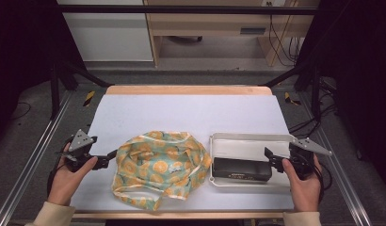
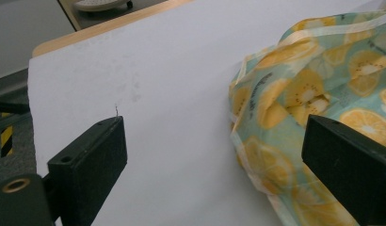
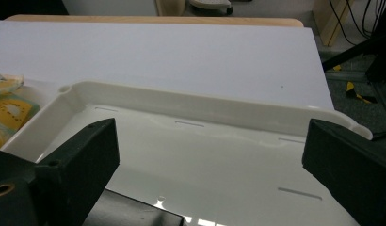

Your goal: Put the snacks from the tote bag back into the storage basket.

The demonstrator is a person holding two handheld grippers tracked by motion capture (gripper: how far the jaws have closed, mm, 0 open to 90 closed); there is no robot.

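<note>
While both grippers are hovering with jaws apart, left gripper beside crumpled orange-print cloth bag, right gripper over shallow white plastic tray; high view alone is revealing its flat black box.

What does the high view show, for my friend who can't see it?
A person holds two open grippers over a white table: the left gripper beside a crumpled orange-print cloth, the right gripper over a white tray holding a black box.

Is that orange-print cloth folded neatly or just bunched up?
Bunched up. The cloth lies in a rumpled heap on the table, with creases and a loose trailing edge, beside the white tray.
</note>
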